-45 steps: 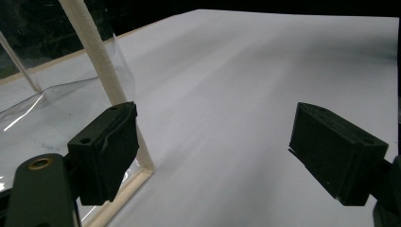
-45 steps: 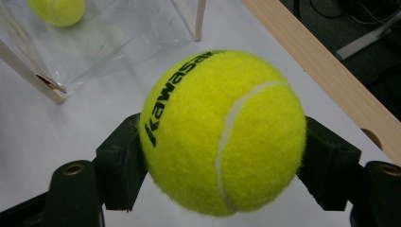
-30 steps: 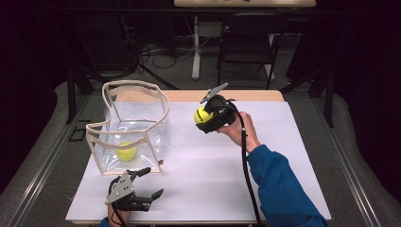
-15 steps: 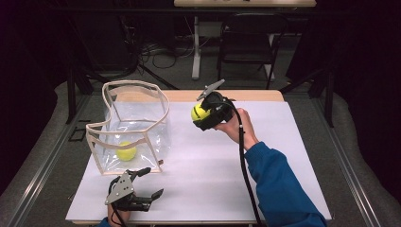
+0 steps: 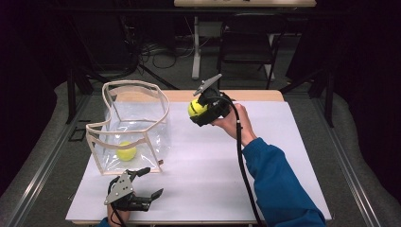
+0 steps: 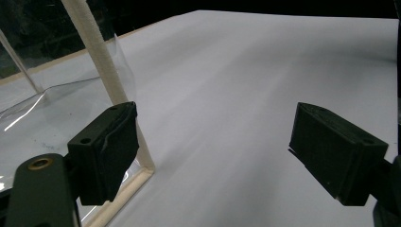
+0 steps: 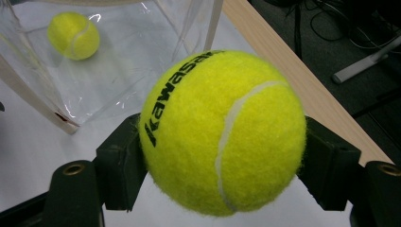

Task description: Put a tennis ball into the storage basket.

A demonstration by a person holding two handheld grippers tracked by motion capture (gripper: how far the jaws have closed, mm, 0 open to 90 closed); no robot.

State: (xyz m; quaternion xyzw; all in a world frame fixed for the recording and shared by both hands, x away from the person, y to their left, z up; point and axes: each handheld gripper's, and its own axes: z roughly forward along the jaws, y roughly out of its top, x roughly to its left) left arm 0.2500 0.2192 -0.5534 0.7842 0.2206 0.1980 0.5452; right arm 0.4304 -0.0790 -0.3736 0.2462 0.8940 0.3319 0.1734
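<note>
Ball held above the tabletop, beside the clear bag

Left gripper [image 5: 144, 182] rests released near the tabletop's [image 5: 283, 142] front edge, its hand mostly cut off; open room right of it. Right gripper [image 5: 196, 111] clamps a tennis ball [image 5: 195, 108] near the back edge; a second ball [image 5: 126, 152] lies inside the bag [image 5: 137, 118].

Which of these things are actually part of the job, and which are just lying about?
Part of the job: held ball, right gripper, clear bag, ball in bag.
Lying about: left gripper resting open, chair, floor cables.
</note>
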